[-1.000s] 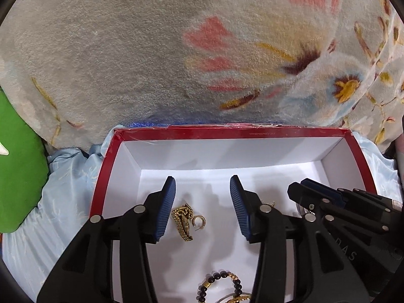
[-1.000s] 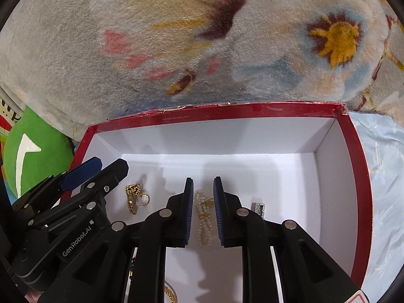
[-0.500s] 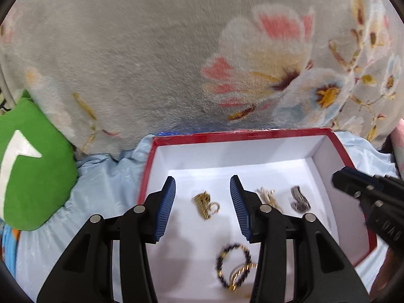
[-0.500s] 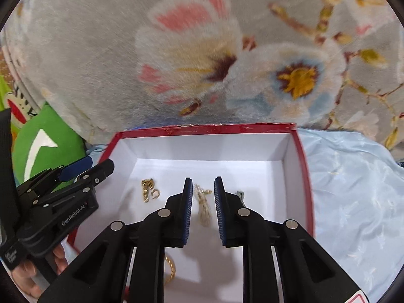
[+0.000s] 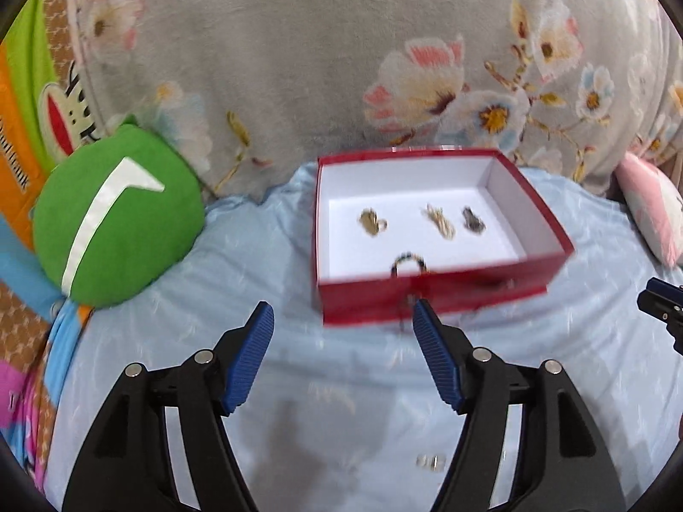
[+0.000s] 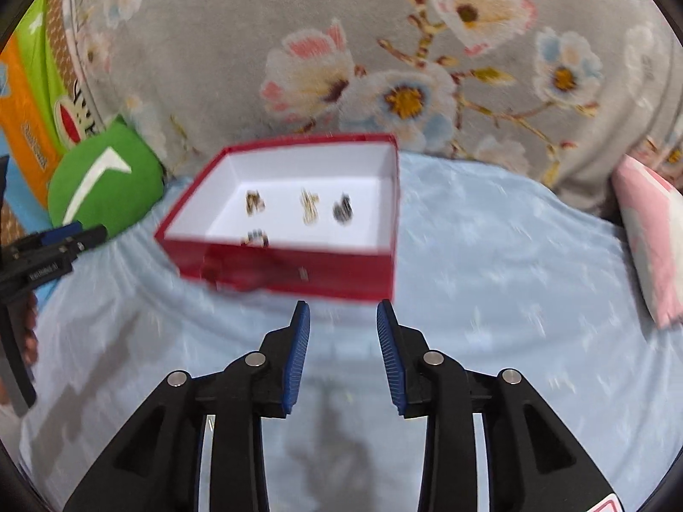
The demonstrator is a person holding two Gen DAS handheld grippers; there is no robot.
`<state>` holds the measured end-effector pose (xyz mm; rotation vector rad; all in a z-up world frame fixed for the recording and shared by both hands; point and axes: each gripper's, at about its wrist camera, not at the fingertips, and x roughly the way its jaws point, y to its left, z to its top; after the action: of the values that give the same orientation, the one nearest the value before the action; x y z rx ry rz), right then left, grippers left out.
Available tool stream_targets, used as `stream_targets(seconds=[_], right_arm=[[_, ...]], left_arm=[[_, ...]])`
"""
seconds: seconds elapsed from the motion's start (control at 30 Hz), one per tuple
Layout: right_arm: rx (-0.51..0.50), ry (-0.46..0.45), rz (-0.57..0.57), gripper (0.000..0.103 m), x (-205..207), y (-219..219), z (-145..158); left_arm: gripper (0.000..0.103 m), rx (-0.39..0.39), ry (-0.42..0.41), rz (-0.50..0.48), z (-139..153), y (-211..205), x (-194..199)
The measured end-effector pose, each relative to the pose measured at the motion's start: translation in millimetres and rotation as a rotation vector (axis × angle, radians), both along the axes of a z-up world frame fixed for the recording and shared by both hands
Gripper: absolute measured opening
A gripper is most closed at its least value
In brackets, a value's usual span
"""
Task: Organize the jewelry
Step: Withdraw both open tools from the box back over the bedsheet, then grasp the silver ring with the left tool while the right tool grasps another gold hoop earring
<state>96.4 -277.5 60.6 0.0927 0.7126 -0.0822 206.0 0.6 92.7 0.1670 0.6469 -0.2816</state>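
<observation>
No legible text, labels or numbers anywhere.

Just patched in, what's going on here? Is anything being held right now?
Nothing is held. A person's left gripper and right gripper have pulled back from the red box on the light blue sheet, and both have just been opening with nothing between the fingers. Inside the box lie a gold piece, a pale beaded strand, a dark piece and a black bead bracelet. One small item lies on the sheet near the left gripper.
</observation>
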Motion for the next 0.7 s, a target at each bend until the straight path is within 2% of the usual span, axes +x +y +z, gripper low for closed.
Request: stream_targets(seconds=[0.17, 0.3, 0.4, 0.53, 0.7], right_arm=[[0.012, 0.104, -0.005, 0.033, -57.9, 11.3, -47.5], [0.023, 0.172, -0.001, 0.033, -79.8, 20.2, -80.2], [0.04, 0.191, -0.009, 0.033, -86.8, 24.8, -96.2], [0.052, 0.196, -0.02, 0.042, -85.0, 28.1, -107.7], [0.051, 0.211, -0.02, 0.043, -79.9, 29.4, -119.2]], left_arm=[[0.065, 0.001, 0.089, 0.008, -37.0, 18.0, -48.2], [0.065, -0.011, 0.153, 0.024, -67.9, 27.2, -77.7], [0.065, -0.045, 0.218, 0.031, -88.7, 29.4, -92.1], [0.065, -0.061, 0.278, 0.02, -110.2, 24.4, -110.2], [0.065, -0.071, 0.302, -0.003, -121.5, 14.6, -123.4]])
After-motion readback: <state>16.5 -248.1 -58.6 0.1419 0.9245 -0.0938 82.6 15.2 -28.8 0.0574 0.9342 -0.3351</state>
